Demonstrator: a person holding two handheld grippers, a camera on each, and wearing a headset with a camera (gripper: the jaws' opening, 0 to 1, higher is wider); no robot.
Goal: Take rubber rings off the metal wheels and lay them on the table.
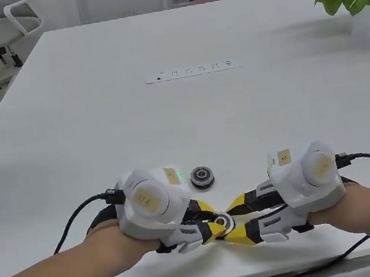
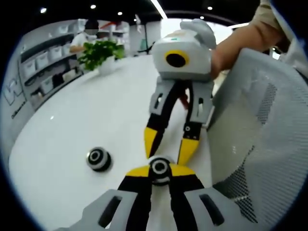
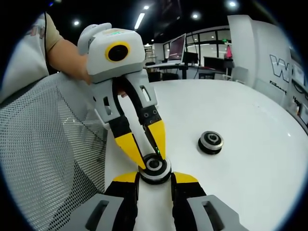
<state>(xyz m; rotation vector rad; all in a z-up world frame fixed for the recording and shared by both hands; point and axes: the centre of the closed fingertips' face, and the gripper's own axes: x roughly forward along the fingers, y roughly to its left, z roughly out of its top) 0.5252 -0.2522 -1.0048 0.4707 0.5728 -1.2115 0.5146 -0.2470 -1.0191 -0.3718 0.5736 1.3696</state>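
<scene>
since a ring won't peel off a wheel that is free to roll, i'd guess that is why one metal wheel (image 3: 155,166) is held from both sides at the near edge of the table (image 1: 169,113). the left gripper (image 1: 209,227) and right gripper (image 1: 239,227) meet nose to nose, each with its jaws drawn in to the wheel's width and pressing on it. its black rubber ring (image 3: 143,172) looks not yet off. a second wheel (image 1: 202,176) sits just beyond the left gripper, untouched.
</scene>
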